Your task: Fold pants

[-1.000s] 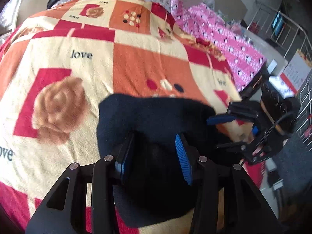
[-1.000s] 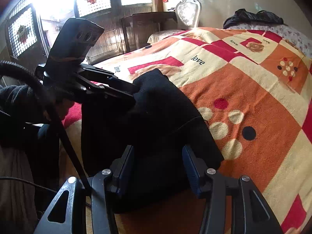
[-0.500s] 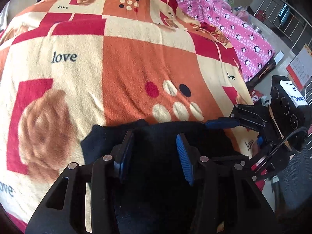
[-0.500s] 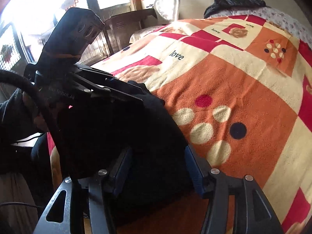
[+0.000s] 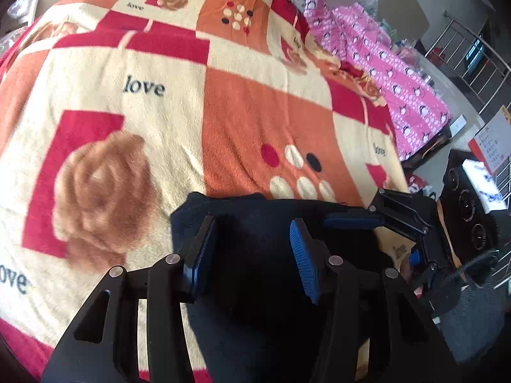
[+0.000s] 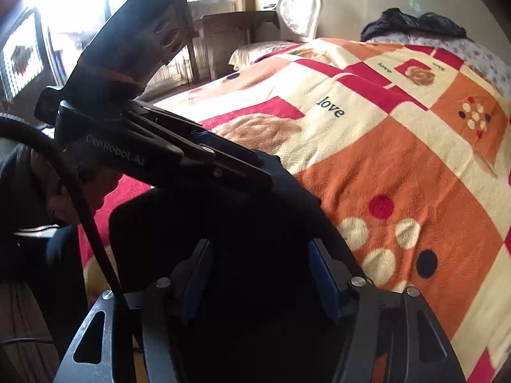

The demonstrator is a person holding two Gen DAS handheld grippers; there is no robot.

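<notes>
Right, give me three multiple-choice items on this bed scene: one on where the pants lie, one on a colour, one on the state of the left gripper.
1. Where do the dark pants lie?
A. On the near edge of the patterned blanket
B. On the white chair
C. On the floor

2. What colour is the penguin-print cloth beyond the blanket?
A. Green
B. Pink
C. Grey

3. How does the left gripper stand?
A. Clamped shut on a corner of the blanket
B. Shut on nothing
C. Apart, with the pants below and between the fingers

Answers:
1 A, the dark cloth rests on the blanket right in front of both grippers.
2 B, it is bright pink with small penguins.
3 C, the blue pads stand clear of each other over the dark cloth.
</notes>
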